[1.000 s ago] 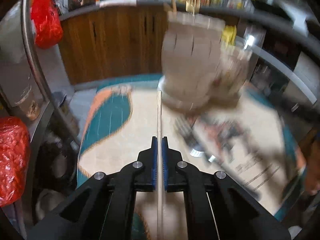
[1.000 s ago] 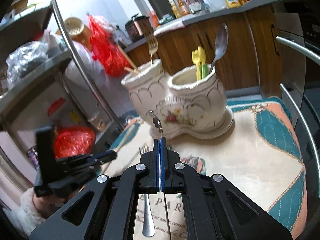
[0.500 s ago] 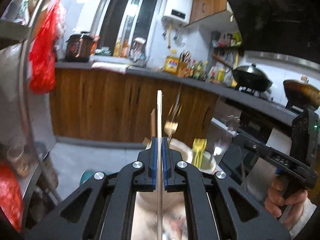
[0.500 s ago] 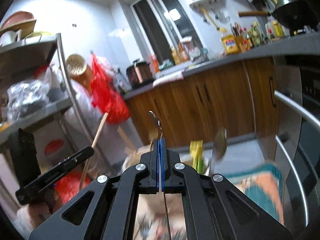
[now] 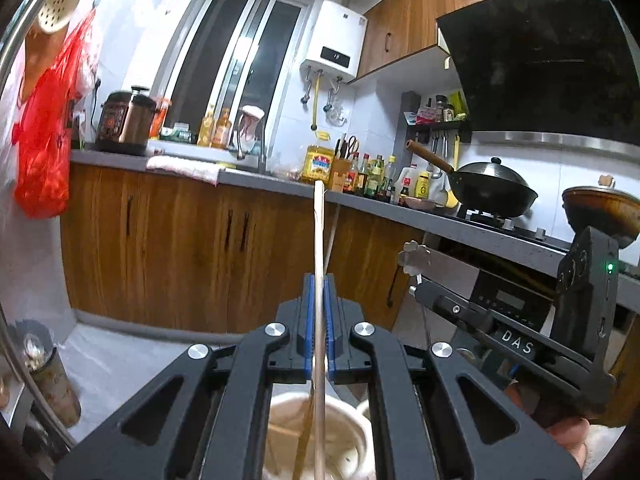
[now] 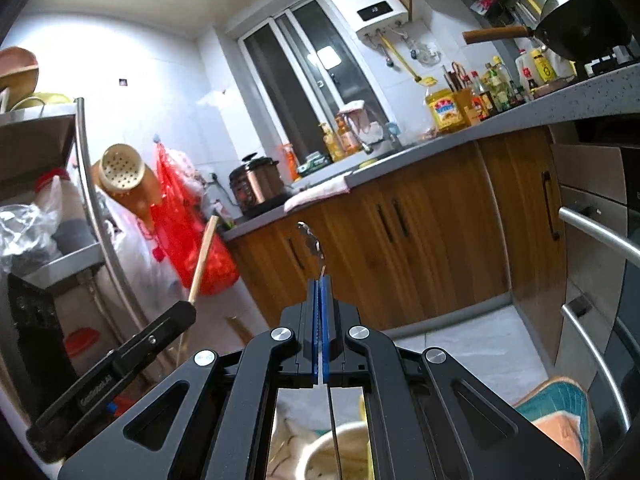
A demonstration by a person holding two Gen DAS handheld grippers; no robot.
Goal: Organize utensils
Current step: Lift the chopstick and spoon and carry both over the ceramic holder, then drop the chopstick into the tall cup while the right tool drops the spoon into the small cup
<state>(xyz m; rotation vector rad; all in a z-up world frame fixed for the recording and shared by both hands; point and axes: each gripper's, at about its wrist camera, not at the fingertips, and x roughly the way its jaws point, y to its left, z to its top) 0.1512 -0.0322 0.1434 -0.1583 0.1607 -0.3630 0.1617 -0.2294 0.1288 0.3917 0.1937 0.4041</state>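
Note:
My left gripper (image 5: 319, 280) is shut on a thin wooden chopstick (image 5: 319, 224) that stands upright through the jaws. Its lower end hangs over the mouth of a cream ceramic utensil holder (image 5: 354, 420) just below. My right gripper (image 6: 322, 280) is shut on a slim metal utensil with an ornate handle end (image 6: 310, 236). Its shaft runs down toward the holder's second cup (image 6: 320, 448), and its working end is hidden. Each gripper shows in the other's view: the right gripper (image 5: 416, 290) to the right, the left gripper (image 6: 186, 310) with the chopstick (image 6: 204, 256) to the left.
Wooden cabinets (image 5: 180, 248) and a grey counter with bottles (image 5: 372, 180) and a wok (image 5: 492, 192) lie ahead. A red bag (image 5: 44, 148) hangs by a metal rack on the left. Steel appliance handles (image 6: 600, 236) stand right, a teal and orange mat (image 6: 560, 408) below.
Both grippers have risen off the table and tilted up toward level, each keeping its utensil. The holder, once ahead, now sits beneath the jaws.

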